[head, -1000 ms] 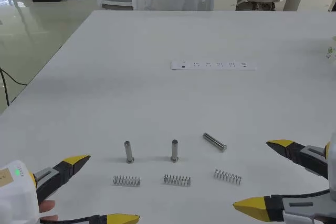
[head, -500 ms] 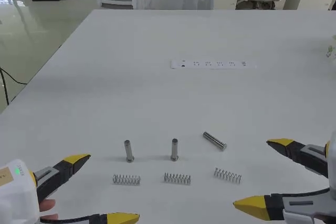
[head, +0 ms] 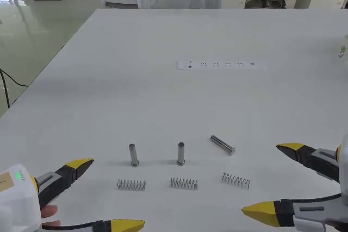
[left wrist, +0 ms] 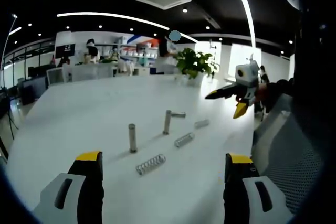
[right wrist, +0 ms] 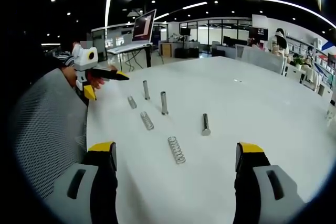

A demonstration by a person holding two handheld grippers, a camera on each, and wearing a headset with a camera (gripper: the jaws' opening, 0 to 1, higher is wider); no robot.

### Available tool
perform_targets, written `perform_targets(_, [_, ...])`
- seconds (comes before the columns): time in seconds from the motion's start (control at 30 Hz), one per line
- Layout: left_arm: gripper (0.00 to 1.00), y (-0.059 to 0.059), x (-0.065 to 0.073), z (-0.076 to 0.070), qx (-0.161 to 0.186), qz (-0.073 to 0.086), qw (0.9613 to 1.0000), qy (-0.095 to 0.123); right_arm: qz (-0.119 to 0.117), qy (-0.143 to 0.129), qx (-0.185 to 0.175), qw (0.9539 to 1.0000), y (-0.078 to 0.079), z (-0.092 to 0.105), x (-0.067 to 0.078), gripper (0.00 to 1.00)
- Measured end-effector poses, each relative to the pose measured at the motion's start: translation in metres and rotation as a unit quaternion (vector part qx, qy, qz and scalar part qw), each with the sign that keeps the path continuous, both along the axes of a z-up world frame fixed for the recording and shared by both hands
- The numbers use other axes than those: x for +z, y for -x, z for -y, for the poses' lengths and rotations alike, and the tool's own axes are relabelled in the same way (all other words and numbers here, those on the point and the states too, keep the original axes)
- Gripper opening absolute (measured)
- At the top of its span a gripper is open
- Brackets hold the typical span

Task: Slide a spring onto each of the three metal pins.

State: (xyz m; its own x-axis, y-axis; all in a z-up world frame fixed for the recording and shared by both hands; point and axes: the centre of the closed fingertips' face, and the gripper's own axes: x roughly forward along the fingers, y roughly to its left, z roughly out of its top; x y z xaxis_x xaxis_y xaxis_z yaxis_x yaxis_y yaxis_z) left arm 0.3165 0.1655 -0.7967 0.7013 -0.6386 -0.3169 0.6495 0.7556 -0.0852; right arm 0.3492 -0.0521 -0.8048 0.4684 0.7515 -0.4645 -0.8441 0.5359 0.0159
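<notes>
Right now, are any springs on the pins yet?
Not yet, nothing is done. The left spring, middle spring and right spring lie loose on the table. The left hand-held gripper and right hand-held gripper are open, holding nothing. Every pin needs one: left pin, middle pin, and the tipped pin lying flat.

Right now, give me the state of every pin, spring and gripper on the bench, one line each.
Left pin: upright, bare.
Middle pin: upright, bare.
Right pin: lying on its side, bare.
Left spring: lying flat, off any pin.
Middle spring: lying flat, off any pin.
Right spring: lying flat, off any pin.
Left gripper: open, holding nothing.
Right gripper: open, holding nothing.
</notes>
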Motion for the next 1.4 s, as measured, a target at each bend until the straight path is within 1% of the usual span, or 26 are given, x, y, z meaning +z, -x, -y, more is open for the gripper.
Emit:
perform_targets(0.53, [0.93, 0.0, -0.002, 0.0, 0.001, -0.001, 1.0, 0.0, -0.004, 0.005, 0.002, 1.0, 0.001, 0.001, -0.002, 0.93])
perform_targets(0.93, [0.93, 0.0, -0.002, 0.0, 0.0, -0.002, 1.0, 0.002, -0.004, 0.007, 0.002, 1.0, -0.001, 0.001, 0.0, 0.93])
perform_targets(1.07, [0.93, -0.001, -0.002, 0.0, 0.001, -0.001, 1.0, 0.002, 0.001, 0.004, 0.002, 1.0, -0.004, 0.0, 0.005, 0.92])
perform_targets(1.17, [0.93, -0.001, -0.001, 0.001, 0.0, 0.0, 1.0, 0.002, 0.007, 0.008, 0.005, 0.9999, -0.008, 0.0, 0.009, 0.92])
perform_targets(1.3, [0.93, 0.0, 0.0, 0.002, -0.002, 0.001, 1.0, 0.001, 0.016, 0.007, 0.003, 0.9998, -0.019, 0.0, 0.019, 0.89])
perform_targets(1.4, [0.93, 0.0, 0.001, 0.002, -0.002, 0.003, 1.0, 0.0, 0.02, 0.007, 0.004, 0.9998, -0.027, -0.002, 0.023, 0.88])
